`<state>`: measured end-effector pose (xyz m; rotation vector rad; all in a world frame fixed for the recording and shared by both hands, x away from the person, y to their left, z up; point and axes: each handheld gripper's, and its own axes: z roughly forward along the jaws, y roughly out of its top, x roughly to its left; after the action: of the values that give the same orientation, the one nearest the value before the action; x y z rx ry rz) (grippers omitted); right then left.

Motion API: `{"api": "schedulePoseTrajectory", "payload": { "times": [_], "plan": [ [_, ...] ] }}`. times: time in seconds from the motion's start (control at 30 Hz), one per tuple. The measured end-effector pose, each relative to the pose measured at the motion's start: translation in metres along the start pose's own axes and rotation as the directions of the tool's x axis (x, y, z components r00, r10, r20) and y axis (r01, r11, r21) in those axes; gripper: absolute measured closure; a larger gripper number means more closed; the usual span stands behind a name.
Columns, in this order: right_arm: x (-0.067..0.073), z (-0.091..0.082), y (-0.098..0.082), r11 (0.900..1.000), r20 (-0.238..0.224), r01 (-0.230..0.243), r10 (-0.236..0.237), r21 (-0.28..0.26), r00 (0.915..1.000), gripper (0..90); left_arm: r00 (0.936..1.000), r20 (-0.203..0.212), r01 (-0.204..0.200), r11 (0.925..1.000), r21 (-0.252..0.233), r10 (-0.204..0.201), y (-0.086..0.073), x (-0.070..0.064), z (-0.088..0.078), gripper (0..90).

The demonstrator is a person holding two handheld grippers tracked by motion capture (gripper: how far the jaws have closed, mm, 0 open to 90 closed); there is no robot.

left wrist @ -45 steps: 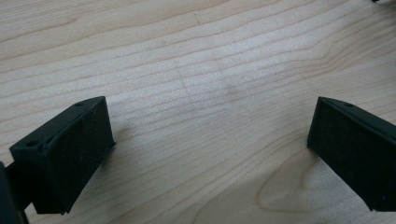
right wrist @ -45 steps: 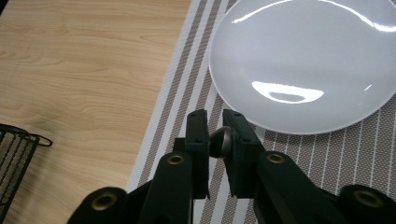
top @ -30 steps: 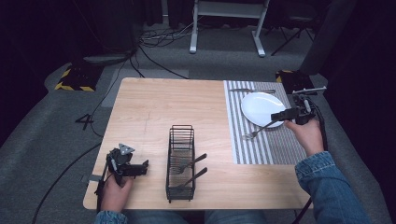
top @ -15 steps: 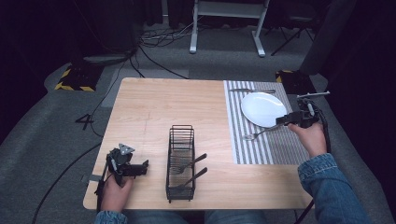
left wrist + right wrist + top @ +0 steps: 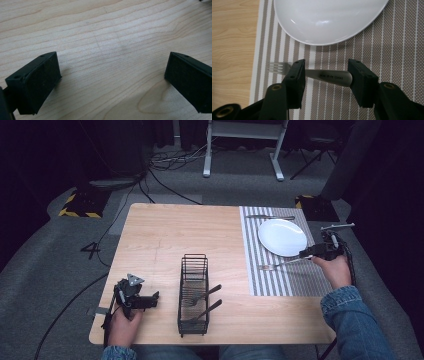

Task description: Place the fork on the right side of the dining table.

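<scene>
1. Toward the table's [image 5: 165, 235] right edge, high view: striped placemat [image 5: 270, 285] bearing a white plate [image 5: 281, 237]. One fork [image 5: 280, 264] lies flat on the mat just on the near side of the plate, tines pointing to the table's middle. The right gripper [image 5: 307, 254] sits low over its handle end. Another piece of cutlery [image 5: 270, 216] lies at the mat's far edge. A wire rack [image 5: 194, 270] with two forks [image 5: 202, 295] stands by the near edge. The left gripper [image 5: 152, 300] rests at the near left corner.

2. Left gripper view: left gripper [image 5: 112, 80] with jaws wide apart, nothing between them, bare table [image 5: 100, 30] beneath.

3. Right gripper view: right gripper [image 5: 325, 77] about half open. The fork [image 5: 332, 76] runs across from one jaw to the other, its tines passing beyond the left one; the pads do not appear to press on it. The plate [image 5: 327, 20] rim lies just beyond, on the placemat [image 5: 399, 50].

4. Handling note, as a judgement: the jaws stand in line with the handle, so closing would meet only its end. For a sound grip, roll the wrist until the pads face the handle's long sides, stay clear of the plate rim, and close slowly.
</scene>
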<state>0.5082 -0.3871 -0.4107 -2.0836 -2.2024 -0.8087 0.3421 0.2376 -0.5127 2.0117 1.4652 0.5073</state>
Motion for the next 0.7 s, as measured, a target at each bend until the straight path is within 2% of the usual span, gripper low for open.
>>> {"api": "schedulePoseTrajectory", "payload": {
  "times": [0.13,0.4,0.7],
  "plan": [
    [-0.005,0.007,-0.002,1.0,0.03,-0.003,0.003,0.011,0.9995,48.6,1.0,0.0,0.0,1.0,0.0,0.0,0.0,0.0,0.0,0.3],
    [-0.012,0.019,-0.002,0.999,0.059,-0.021,0.019,0.034,0.9981,47.6,1.0,0.0,0.0,1.0,0.0,0.0,0.0,0.0,0.0,0.3],
    [-0.023,0.034,0.002,0.997,0.072,-0.054,0.05,0.05,0.9962,47.1,1.0,0.0,0.0,1.0,0.0,0.0,0.0,0.0,0.0,0.3]
  ]
}}
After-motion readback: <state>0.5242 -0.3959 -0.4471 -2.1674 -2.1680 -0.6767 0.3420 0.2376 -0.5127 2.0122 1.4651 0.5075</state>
